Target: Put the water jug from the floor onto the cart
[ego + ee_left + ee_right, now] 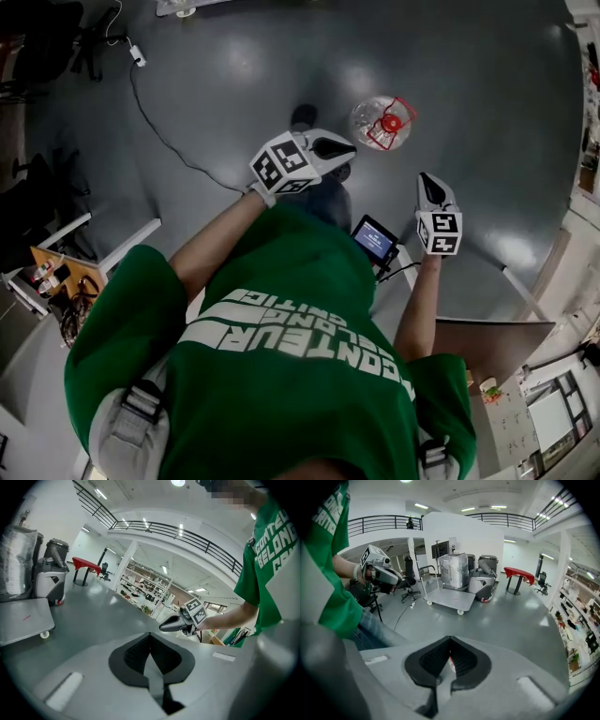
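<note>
Left gripper (337,148): jaws pressed together, empty, hanging above the floor (234,84) short of the jug.

Water jug (382,123): clear, with a red cap and red handle. It stands on the grey floor just ahead, beyond and between my two grippers.

Right gripper (428,186): jaws closed flat too, nothing held. A sliver of red shows past the tips.

Step in hand, I judge: the reach. Both jaws must open before arriving, one for the red handle and the other to steady the body. The plastic is likely slick and the load heavy.

Cart (449,598) stands well apart, so lift low and carry level.
</note>
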`<state>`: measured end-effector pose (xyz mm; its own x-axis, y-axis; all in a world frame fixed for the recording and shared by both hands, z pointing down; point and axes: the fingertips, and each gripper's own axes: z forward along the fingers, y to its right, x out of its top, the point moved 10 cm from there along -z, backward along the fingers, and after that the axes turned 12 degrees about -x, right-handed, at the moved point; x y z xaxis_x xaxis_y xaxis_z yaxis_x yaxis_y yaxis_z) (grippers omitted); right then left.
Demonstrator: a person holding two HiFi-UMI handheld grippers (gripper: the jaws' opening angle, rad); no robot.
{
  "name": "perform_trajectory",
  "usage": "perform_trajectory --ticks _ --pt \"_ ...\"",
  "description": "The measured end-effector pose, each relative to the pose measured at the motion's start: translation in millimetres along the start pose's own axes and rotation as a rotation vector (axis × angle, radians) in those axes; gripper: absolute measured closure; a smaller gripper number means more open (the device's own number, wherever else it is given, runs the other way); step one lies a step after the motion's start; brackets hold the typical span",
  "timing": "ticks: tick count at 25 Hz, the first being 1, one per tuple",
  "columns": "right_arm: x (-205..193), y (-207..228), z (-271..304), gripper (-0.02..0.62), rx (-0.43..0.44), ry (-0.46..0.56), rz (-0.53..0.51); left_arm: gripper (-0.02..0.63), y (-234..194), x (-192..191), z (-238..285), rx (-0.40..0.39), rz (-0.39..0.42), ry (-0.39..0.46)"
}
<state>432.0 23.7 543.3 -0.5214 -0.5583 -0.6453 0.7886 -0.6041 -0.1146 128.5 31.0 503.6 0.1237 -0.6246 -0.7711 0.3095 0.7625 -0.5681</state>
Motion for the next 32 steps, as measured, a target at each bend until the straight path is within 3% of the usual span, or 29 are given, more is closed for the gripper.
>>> perform_trajectory --ticks 12,32 --pt "-3.4 -2.5 48.3 0.602 0.006 0.023 -0.005 0.591 -4.4 -14.0 18.7 -0.063 -0.032 -0.065" --pt "-29.1 -6.2 118.8 0.601 0.006 -0.041 -0.001 0.591 -37.4 -26.0 71.9 -0.202 -0.042 -0.150"
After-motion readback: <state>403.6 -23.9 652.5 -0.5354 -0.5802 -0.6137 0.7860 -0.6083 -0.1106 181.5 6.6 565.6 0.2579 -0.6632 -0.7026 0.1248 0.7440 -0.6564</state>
